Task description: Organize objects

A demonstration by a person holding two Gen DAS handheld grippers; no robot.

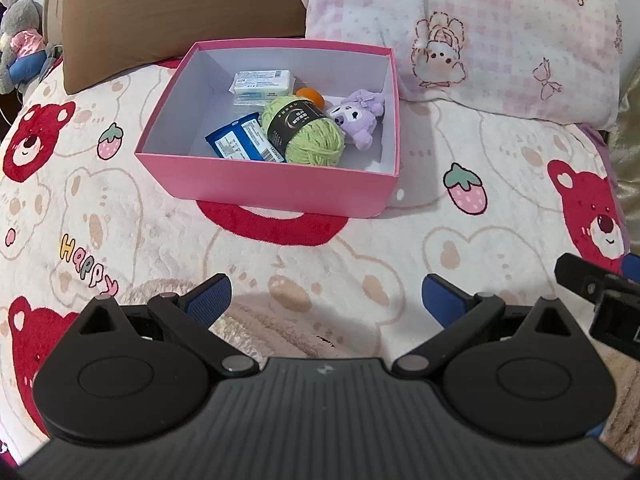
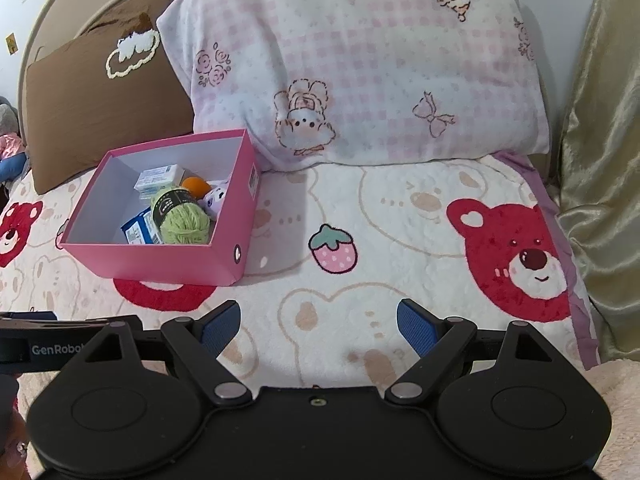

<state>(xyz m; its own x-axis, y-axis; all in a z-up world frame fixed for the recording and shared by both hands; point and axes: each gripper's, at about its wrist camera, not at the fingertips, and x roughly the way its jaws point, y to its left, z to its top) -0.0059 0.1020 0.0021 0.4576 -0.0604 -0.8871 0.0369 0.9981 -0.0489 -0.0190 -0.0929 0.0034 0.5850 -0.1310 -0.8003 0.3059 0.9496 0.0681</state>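
Left wrist view looks across a bear-print blanket on a bed, where a pink box sits toward the head end, just in front of a brown pillow and a pink checked pillow. Inside lie a green yarn ball, a purple plush toy, a blue packet, a white tissue pack and something small and orange, all crowded toward the box's right half. The left gripper hangs over bare blanket with its jaws spread and nothing between them; the right gripper is likewise spread and empty, well apart from the box. No loose item shows on the blanket, so the sorting looks nearly or fully done. The box seems to be light, stiff cardboard with thin walls; pinching one wall near a corner should hold it, though it may tilt and shift its soft contents.
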